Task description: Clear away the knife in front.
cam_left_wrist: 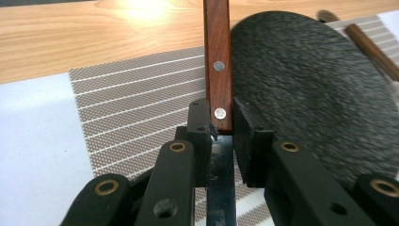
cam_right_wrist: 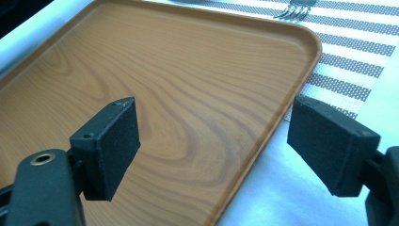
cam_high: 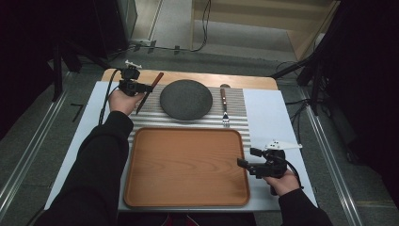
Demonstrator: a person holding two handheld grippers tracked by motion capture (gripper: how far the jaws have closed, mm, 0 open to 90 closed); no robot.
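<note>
- Left tongs (cam_high: 141, 89), far-left of the worktop: clenched on the knife with the reddish-brown riveted wooden handle (cam_high: 151, 88). In the left gripper view the pads pinch the handle (cam_left_wrist: 218, 70) at its blade end, right at the lower rivet; dark blade runs back between the arms.
- Knife location: held over the left edge of the grey-and-white striped woven placemat (cam_high: 235, 101), just left of the round dark-grey stone plate (cam_high: 186, 99). Can't tell if the tip touches the mat.
- Axis: long axis runs diagonal in the high view, handle end far and right, blade end near and left. Tilted, not flat.
- Step in hand, my read: moving the knife. Keep the clench firm, since the grip sits on one narrow spot and the knife could pivot about it. Level it before setting down, and clear the plate rim.
- Centre-near: rectangular orange-brown wooden tray (cam_high: 141, 188), nothing on it. Likely drop target, but that's a guess.
- Right of the plate: fork with a wooden handle (cam_high: 224, 106) on the mat, tines near.
- Right tongs (cam_high: 246, 158): released, jaws spread wide, holding nothing, hovering at the tray's right rim (cam_right_wrist: 301, 70) above the white worktop (cam_high: 268, 113).
</note>
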